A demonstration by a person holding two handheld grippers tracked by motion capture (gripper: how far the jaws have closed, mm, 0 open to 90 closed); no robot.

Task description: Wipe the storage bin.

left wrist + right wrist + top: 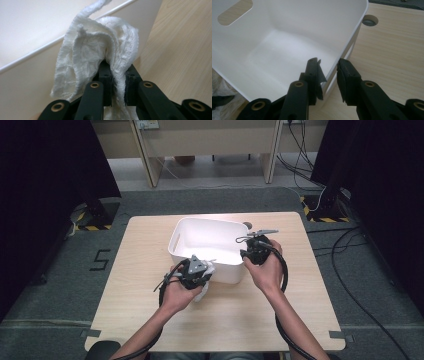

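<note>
Two hand-held grippers work at a white bin (pixel 210 245) on a wooden table (pixel 150 310).

The left gripper (pixel 197 272), at the bin's near wall, pinches a crumpled, woven white cloth (pixel 100 57) tight between its jaws; the cloth hangs just outside the rim, the hollow lying farther off. The right gripper (pixel 329 75) straddles the bin's right rim, jaws on either side of the smooth, thin plastic wall, apparently steadying it.

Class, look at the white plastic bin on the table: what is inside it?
The white bin holds nothing on its visible floor. One jaw of the right gripper reaches inside its rim. The near corner, behind the left gripper, is hidden.
</note>
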